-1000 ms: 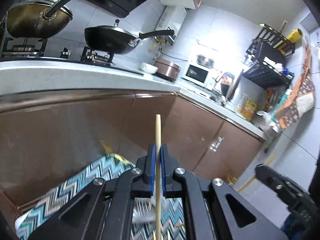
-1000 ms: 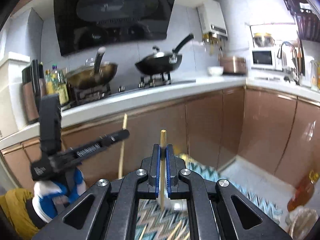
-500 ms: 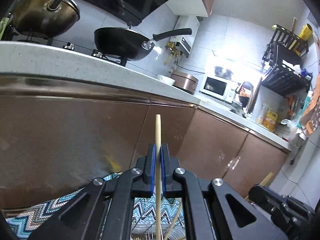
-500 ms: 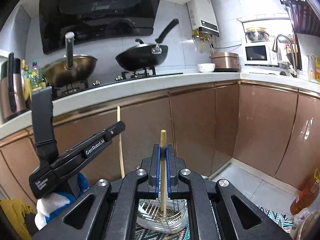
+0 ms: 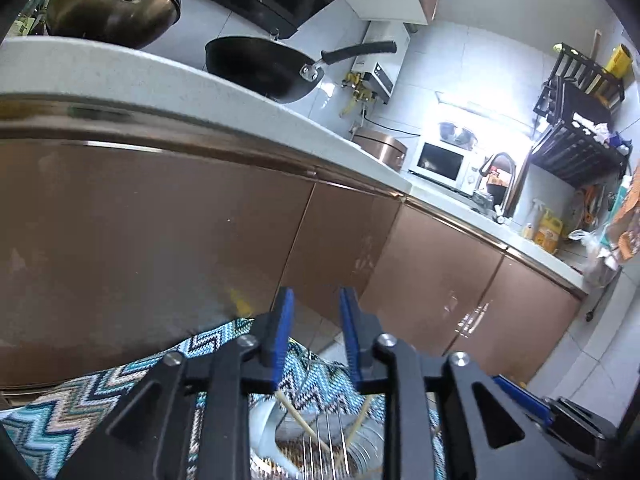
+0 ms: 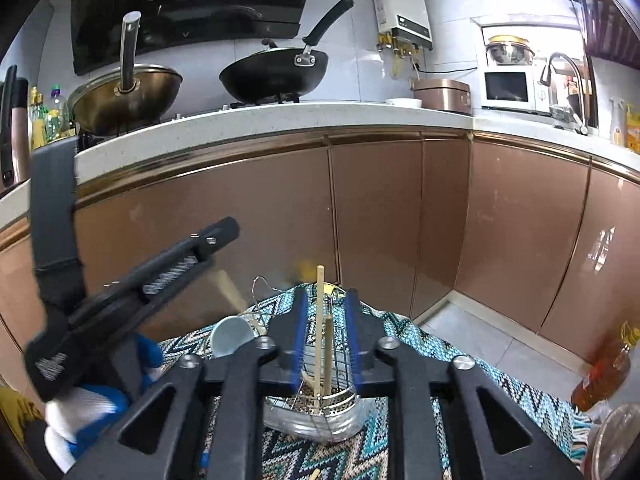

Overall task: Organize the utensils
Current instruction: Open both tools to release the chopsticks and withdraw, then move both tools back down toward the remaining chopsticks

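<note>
Down on the zigzag mat (image 6: 432, 364), two chopsticks (image 6: 320, 332) stand in the wire utensil caddy (image 6: 320, 392); both the left gripper (image 5: 316, 340) and the right gripper (image 6: 326, 336) are spread, empty. Bumping the light caddy might tip it.

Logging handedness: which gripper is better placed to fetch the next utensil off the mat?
Probably right. The right gripper, jaws open, has a wooden stick end lying on the mat just below it. The left gripper, also open, sits over the wire holder with no loose utensil in its view.
</note>
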A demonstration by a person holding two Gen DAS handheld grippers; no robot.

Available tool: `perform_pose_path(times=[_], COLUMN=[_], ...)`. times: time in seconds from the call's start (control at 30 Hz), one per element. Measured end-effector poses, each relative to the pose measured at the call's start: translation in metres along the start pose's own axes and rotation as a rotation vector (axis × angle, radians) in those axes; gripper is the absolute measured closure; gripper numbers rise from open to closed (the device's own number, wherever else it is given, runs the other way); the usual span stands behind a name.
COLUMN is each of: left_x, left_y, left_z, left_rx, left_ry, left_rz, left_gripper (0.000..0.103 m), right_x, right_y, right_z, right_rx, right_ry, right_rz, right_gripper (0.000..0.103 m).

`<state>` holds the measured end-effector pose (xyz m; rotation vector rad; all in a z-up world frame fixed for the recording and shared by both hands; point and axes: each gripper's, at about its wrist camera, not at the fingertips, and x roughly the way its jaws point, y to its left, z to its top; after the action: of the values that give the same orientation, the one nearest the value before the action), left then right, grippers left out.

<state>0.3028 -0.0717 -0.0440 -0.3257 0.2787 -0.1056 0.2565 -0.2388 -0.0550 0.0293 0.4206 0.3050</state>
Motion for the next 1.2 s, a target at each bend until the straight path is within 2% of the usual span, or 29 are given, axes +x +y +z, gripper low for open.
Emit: perform_pose_path(times=[0.1,0.27,0.47,0.57,0.9,1.2], left_x=[-0.035,-0.103,-0.18,-0.205,-0.276,-0.301], left_y=[0.003,0.019,0.052,0.065,0.095,0.115], left_z=[0.019,0.054,0.076,0.081,0.063,0.046], left_rx=[0.037,0.072,0.077,0.078,0.103,0.086], left_ry=[-0.001,-0.005,0.032,0.055,0.109,0.14], left_rz=[-0.005,0.011,0.021,0.023,0.025,0.036], left_gripper=[0.07,0.059,0.056,0.056,0.055,0.055], right_x=[-0.017,-0.068,-0.132,-0.159,-0.224,-0.253], right_y=[0.003,0.014,0.035,0.048,0.081,0.093], right_z=[0.005,0.015,0.02,0.02,-0.003,-0.021], right_rx=[0.0,-0.011,-0.009,-0.019,-0.025,-0.027], right_ry=[-0.016,-0.056,-0.105,-0.12,-0.118,-0.098], right_rz=[-0.009,-0.01,0.009,0.016,0.029,0.016], right_gripper=[0.075,0.072,0.069,0.068,0.068,0.068])
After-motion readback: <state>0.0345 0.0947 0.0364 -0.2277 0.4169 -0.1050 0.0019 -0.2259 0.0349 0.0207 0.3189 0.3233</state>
